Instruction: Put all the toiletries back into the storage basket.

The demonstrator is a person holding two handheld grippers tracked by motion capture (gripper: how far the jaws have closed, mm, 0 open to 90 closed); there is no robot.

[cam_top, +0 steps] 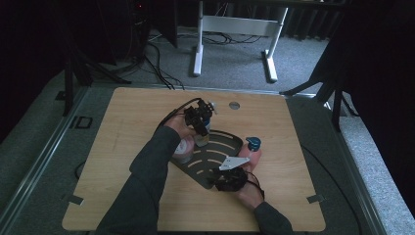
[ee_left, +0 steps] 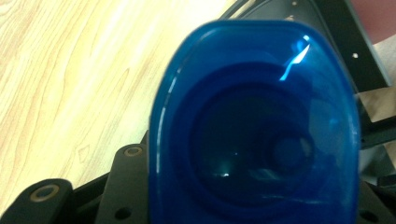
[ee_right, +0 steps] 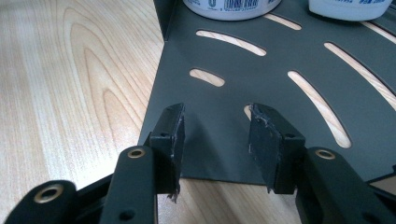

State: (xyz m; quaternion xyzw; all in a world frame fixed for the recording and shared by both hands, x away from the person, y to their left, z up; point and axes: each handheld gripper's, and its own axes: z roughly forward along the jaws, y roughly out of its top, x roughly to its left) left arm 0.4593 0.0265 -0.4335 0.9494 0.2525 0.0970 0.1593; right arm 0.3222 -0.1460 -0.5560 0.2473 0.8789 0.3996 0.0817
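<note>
Blue-capped bottle (ee_left: 254, 126) sits near the middle of the counter (cam_top: 137, 117), by the tray's far side, under the left hand-held gripper (cam_top: 200, 120); its glossy rounded plastic cap hides the jaws, so I cannot tell whether they clamp it. The counter is pale wood grain. The tray (ee_right: 243, 74), flat dark metal with curved slots, apparently groups two white labelled bottles (ee_right: 231, 7). The right hand-held gripper (ee_right: 217, 116) hovers released, empty, over its near edge

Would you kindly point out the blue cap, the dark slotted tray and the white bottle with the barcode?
blue cap (ee_left: 254, 126): left gripper view, middle of its top.
dark slotted tray (ee_right: 254, 77): right gripper view, bare plate between slots.
white bottle with the barcode (ee_right: 233, 7): right gripper view, lower label edge.
</note>
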